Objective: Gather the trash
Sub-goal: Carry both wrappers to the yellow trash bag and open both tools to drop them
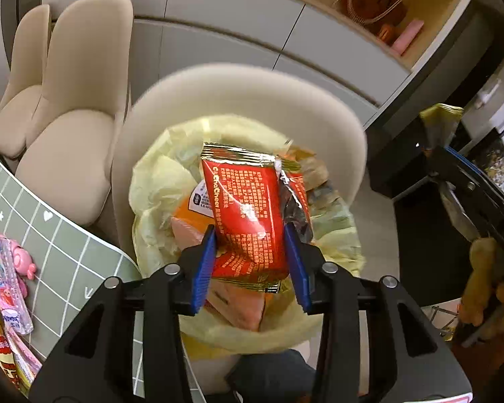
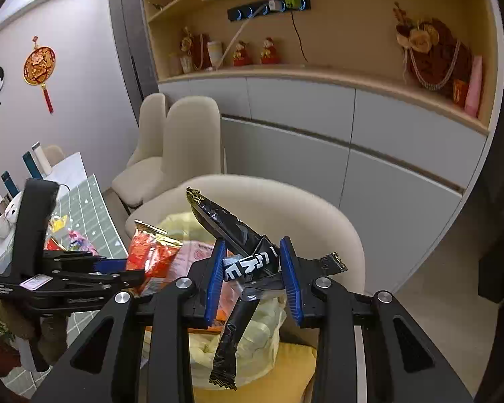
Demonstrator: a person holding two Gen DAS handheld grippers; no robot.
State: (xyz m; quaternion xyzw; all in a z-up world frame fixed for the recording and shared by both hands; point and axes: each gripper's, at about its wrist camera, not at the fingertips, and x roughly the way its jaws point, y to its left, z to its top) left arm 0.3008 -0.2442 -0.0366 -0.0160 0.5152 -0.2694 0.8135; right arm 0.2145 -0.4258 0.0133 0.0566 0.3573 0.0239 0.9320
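The red snack packet (image 1: pixel 248 215) sits between the fingers of my left gripper (image 1: pixel 252 258), hanging over the yellow-lined bin (image 1: pixel 336 252) that stands on a cream chair (image 1: pixel 238 90). From the left wrist view I cannot tell whether the pads are pressing it or only flanking it; the packet bulges between them. My right gripper (image 2: pixel 253 278) is clamped on a crumpled black wrapper (image 2: pixel 248 265), its long ends sticking out above and below the fingers, also over the bin's mouth.

To do this well, I judge I should let each piece go only when it is squarely above the liner, low enough that the light foil does not flutter onto the chair seat, and spread the fingers fully so nothing clings.

The left view alone looks down into the bin and shows the wrappers already there, plus more packets (image 1: pixel 3 285) on the green gridded table (image 1: pixel 70 245). The right view alone shows my left gripper from the side, and the shelves (image 2: pixel 319 67) behind.
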